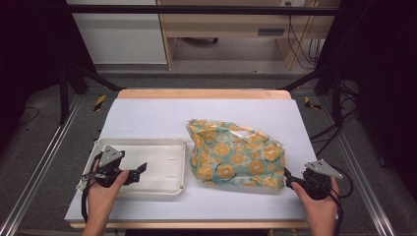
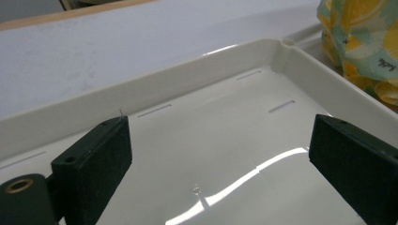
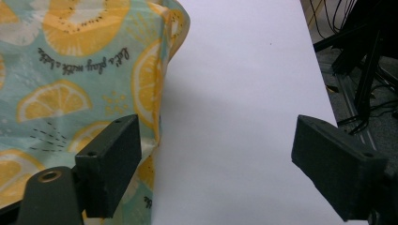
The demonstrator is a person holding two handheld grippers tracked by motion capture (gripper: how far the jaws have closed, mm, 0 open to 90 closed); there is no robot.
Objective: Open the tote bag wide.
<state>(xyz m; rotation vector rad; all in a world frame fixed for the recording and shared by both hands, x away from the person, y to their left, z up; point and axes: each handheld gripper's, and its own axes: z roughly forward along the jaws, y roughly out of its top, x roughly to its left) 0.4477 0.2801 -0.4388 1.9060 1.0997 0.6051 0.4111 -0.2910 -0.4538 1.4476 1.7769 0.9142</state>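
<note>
A soft bag (image 1: 236, 155) printed with orange slices on pale green lies on the white table cover, right of centre. A shallow cream tray (image 1: 147, 187) sits to its left, with nothing in it. My left gripper (image 1: 142, 168) hovers over the tray's left half, jaws wide apart with nothing between them; in the left gripper view the tray floor (image 2: 220, 154) lies below the gripper (image 2: 220, 164). My right gripper (image 1: 288, 181) stands open at the bag's near right corner. In the right gripper view the bag (image 3: 70, 75) sits by the left jaw of the gripper (image 3: 216, 168).
The white cover (image 1: 147, 118) stretches bare behind the tray and bag. A wooden table edge (image 1: 196, 93) runs along the back. Black frame rails and cables (image 1: 339, 132) stand off the right side.
</note>
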